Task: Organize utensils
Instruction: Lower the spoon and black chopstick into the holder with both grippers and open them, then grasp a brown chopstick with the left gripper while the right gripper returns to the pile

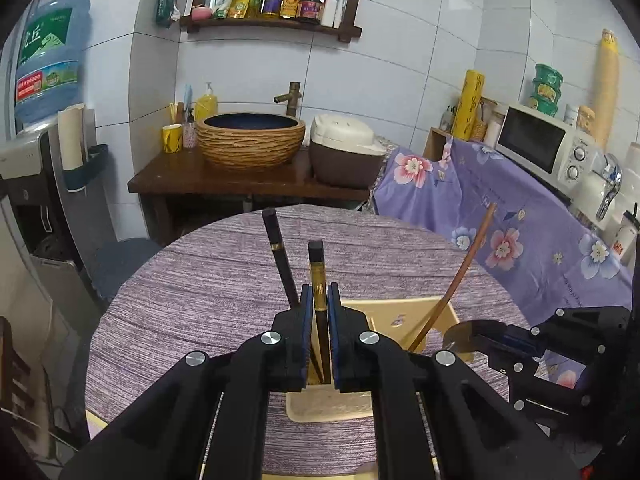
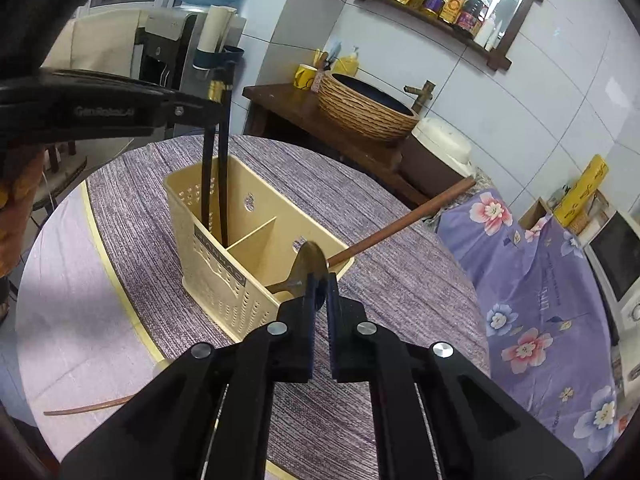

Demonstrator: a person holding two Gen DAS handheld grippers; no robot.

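We see the cream utensil holder (image 2: pixel 244 256) standing on the round table (image 2: pixel 360 208) with its purple striped cloth. The right wrist view shows what the left cannot: the holder whole, a divider splitting it into two compartments, two dark chopsticks (image 2: pixel 218 176) standing in the far compartment, and a spoon (image 2: pixel 306 266) with a long brown handle leaning out over the rim of the near one. It also shows a thin brown stick (image 2: pixel 86 407) lying on the table near the lower left edge.

In the left wrist view most of the holder (image 1: pixel 404 312) is hidden behind the fingers, but we see the left gripper (image 1: pixel 319 312) closed on one chopstick (image 1: pixel 318 276), the one with the gold band, its pads pressing both sides. The second chopstick (image 1: pixel 280 256) stands free just beside the left finger.

The right gripper (image 2: pixel 320 304) has its jaws nearly together around the spoon's bowl; the left pad touches the bowl, but we cannot tell whether both pads press on it. In the left view that gripper (image 1: pixel 494 334) appears at the right, at the spoon's bowl (image 1: pixel 460 330).
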